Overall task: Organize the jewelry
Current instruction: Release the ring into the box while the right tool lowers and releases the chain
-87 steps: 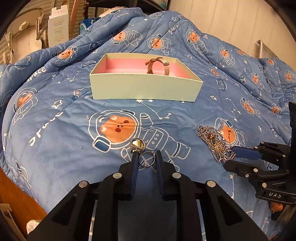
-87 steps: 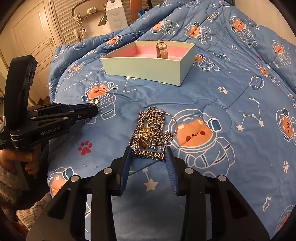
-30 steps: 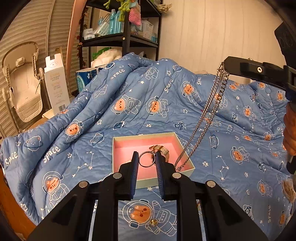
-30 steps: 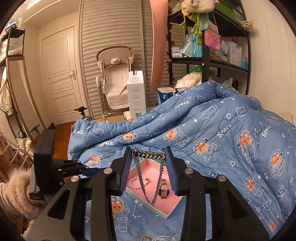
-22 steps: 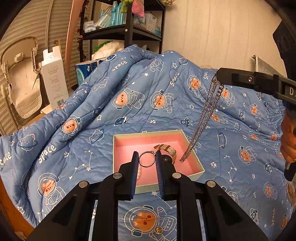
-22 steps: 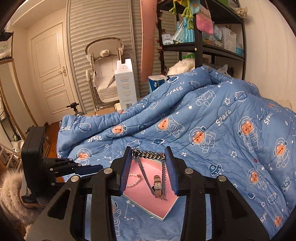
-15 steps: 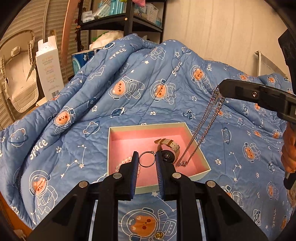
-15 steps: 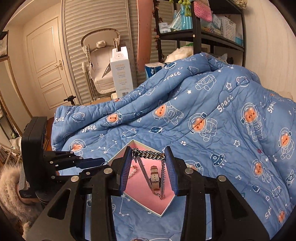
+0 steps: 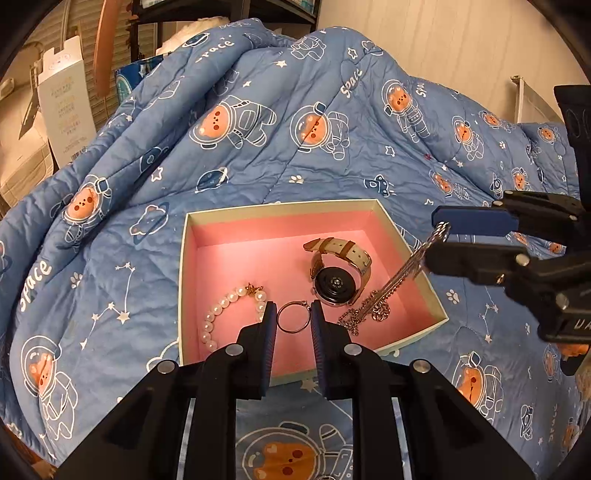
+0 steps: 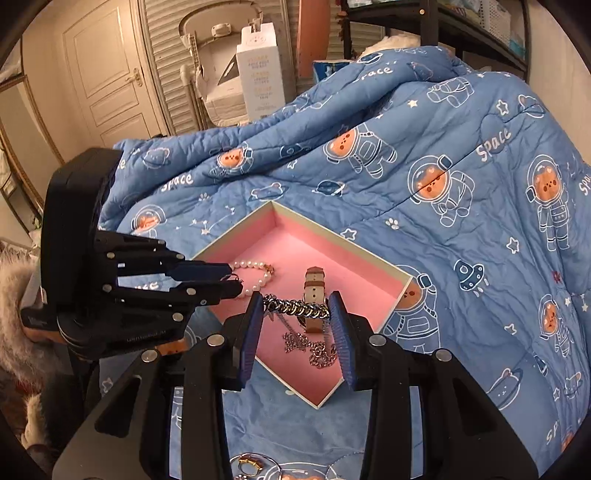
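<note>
The left gripper (image 9: pixel 292 320) is closed on a small metal ring (image 9: pixel 292 317), which sits upright between its two blue pads, held over the near edge of the box (image 9: pixel 421 273). Just past its left finger lies a pearl bracelet (image 9: pixel 221 314) on the pink floor of the box; just past its right finger lies a watch (image 9: pixel 338 273) on its side, its round back facing up.

The right gripper (image 10: pixel 296 314) is narrowed on a chunky link chain (image 10: pixel 297 309) stretched straight across between its pads. Thinner chain hangs down from it and pools in a heap (image 10: pixel 314 350) on the pink lining right below the fingers, beside the watch. In the left wrist view this gripper reaches in from the right, the chain slanting down over the box wall to the heap.

The box rests on a blue quilt (image 9: pixel 314 110) printed with astronaut bears. Close under the right gripper more small jewelry (image 10: pixel 251 465) lies on the quilt. Beyond the bed stand a white carton (image 10: pixel 260 70), a door (image 10: pixel 107 74) and a dark shelf (image 10: pixel 480 33).
</note>
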A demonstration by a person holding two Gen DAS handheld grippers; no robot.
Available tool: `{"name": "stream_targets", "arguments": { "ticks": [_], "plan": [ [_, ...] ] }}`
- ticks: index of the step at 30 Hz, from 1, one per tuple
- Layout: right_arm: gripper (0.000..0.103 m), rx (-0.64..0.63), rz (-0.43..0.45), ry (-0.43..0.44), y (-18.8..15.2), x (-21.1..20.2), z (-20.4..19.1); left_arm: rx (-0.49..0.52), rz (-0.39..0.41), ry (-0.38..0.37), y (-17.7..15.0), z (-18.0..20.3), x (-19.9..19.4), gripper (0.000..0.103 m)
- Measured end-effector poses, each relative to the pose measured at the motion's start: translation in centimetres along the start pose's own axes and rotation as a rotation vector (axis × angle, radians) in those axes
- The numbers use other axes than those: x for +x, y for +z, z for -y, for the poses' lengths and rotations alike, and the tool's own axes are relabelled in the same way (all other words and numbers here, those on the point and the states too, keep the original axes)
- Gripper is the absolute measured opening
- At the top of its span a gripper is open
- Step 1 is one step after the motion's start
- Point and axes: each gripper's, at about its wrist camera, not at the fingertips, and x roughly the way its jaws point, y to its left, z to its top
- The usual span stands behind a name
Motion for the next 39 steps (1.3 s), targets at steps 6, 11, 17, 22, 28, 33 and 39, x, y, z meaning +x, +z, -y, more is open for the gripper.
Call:
{"name": "stream_targets", "arguments": {
  "ticks": [6, 11, 17, 22, 28, 33, 39],
  "plan": [
    [0.037, -0.085, -0.115, 0.012, -0.4, 3.0, 0.0, 0.033, -0.053, -0.044, 0.7, 0.0, 1.8, 0.018],
    [0.037, -0.124, -0.226, 0.031, -0.4, 5.5, 0.4, 0.067, -0.130, -0.072, 1.2, 0.0, 3.7, 0.018],
    [0.037, -0.186, -0.311, 0.032, -0.3, 7.5, 0.1, 0.148, -0.221, -0.074, 1.3, 0.6, 5.7, 0.018],
    [0.037, -0.183, -0.355, 0.046, -0.1, 8.7, 0.2, 0.163, -0.273, -0.076, 1.4, 0.4, 7.1, 0.018],
    [0.037, -0.168, -0.372, 0.046, -0.1, 9.6, 0.5, 0.176, -0.314, -0.058, 1.5, 0.2, 8.2, 0.018],
    [0.037, -0.161, -0.372, 0.049, -0.2, 10.0, 0.9, 0.157, -0.308, -0.070, 1.6, -0.2, 8.2, 0.019],
    [0.039, -0.165, -0.358, 0.050, -0.3, 9.8, 0.7, 0.138, -0.277, -0.074, 1.4, -0.4, 7.3, 0.032]
  ]
}}
